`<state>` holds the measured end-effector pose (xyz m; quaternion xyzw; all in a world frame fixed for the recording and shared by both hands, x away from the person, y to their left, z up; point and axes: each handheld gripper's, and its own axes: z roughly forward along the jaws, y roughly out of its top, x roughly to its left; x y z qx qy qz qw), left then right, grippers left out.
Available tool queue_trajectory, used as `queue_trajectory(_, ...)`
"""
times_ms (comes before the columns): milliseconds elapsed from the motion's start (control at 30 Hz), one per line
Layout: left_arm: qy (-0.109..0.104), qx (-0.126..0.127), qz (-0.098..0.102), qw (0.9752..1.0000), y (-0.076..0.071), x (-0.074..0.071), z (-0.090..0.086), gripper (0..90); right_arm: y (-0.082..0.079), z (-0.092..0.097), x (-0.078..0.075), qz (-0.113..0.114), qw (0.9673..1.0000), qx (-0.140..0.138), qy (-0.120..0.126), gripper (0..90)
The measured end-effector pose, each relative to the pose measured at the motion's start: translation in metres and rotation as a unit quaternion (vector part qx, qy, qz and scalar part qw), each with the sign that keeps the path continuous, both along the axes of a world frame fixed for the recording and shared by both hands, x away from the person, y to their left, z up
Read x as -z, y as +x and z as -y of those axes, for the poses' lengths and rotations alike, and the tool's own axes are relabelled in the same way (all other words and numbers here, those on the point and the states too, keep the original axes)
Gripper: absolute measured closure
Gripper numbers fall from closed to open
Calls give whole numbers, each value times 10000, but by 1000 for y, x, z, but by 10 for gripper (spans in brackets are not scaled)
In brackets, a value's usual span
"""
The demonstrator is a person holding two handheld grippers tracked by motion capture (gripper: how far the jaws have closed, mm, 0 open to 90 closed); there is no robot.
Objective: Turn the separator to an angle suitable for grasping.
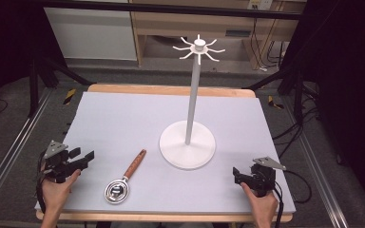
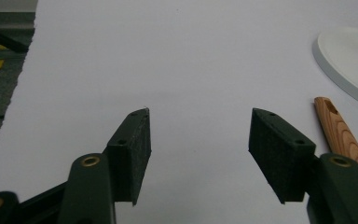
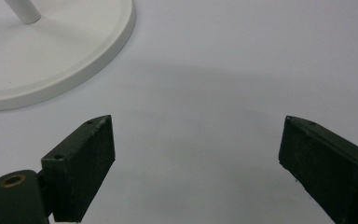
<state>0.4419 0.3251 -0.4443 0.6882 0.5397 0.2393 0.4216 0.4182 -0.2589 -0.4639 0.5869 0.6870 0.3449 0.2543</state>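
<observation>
Your left gripper [image 1: 86, 159] sits at the near left corner of the table [image 1: 123, 118], held in your left hand [image 1: 57, 190], its jaws spread apart with nothing between them; in the left gripper view the same gripper [image 2: 198, 140] looks out over bare grey surface, with the table's left edge and the floor beyond at the far left of that view. Just to the right of it lies the spoon [image 1: 123, 178], flat on the table near the front edge. Its long axis runs on a diagonal: the shiny round bowl [image 1: 117, 191] is at the near left end, closer to you, and the wooden handle [image 1: 136, 164] points away and to the right, toward the stand. In the left gripper view the handle's tip [image 2: 338, 130] shows just beside the right-hand jaw, apart from it. Next comes the white stand [image 1: 187, 145], its round base near the table's middle, a thin upright pole rising from it to a ring of hooks [image 1: 199, 48] at the top. The handle's far end lies near the base but does not touch it. At the near right corner, your right gripper [image 1: 236, 175] is in your right hand [image 1: 261, 204], its jaws also wide apart and empty; in the right gripper view that gripper [image 3: 196, 144] faces bare table, with the stand's base [image 3: 74, 51] at upper left.
</observation>
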Motion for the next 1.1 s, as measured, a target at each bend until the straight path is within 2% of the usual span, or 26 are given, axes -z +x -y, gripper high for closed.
queue_trajectory(100, 144, 61, -1, 9999, -2, -3, 7, 409, -1, 1, 0, 21, 10000, -9, -11, 106)
queue_trajectory(267, 177, 270, -1, 9995, -4, -8, 16, 423, -4, 2, -1, 70, 10000, 21, 18, 98)
queue_trajectory(467, 46, 448, -77, 9990, -5, -11, 24, 443, -3, 2, -1, 50, 10000, 1, -51, 95)
queue_trajectory(633, 44, 564, -117, 9983, -5, -15, 32, 454, -4, 4, -3, 91, 9999, 12, -67, 95)
queue_trajectory(833, 139, 653, -175, 9976, -6, -19, 42, 476, -4, 3, -3, 121, 9998, 5, -164, 105)
queue_trajectory(1100, 237, 875, -331, 9953, -3, -20, 54, 498, -3, 3, -2, 66, 9999, 9, -146, 108)
